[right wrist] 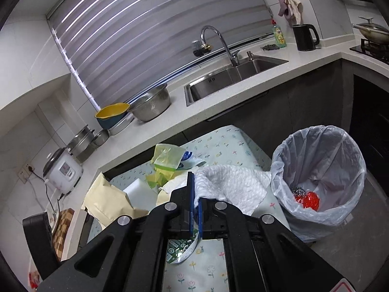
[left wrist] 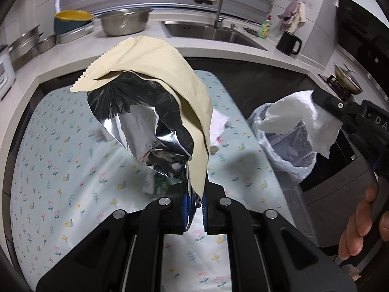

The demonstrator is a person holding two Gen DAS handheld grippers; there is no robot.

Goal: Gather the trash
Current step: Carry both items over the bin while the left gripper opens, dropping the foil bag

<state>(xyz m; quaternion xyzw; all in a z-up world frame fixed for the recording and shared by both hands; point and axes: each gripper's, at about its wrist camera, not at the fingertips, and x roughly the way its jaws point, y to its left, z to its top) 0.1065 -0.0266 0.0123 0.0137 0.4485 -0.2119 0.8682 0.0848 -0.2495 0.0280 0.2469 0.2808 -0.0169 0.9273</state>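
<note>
Right wrist: wrappers (right wrist: 165, 163) beside bin (right wrist: 321, 170)

The bin (right wrist: 318, 185) stands right of the table (right wrist: 228, 141), before the counter (right wrist: 267, 70).

Home kitchen, sink (right wrist: 233, 77), rice cooker (right wrist: 63, 171)

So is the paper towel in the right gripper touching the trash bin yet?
Apart: the left wrist view shows the paper towel hanging from the right gripper above the trash bin.
</note>
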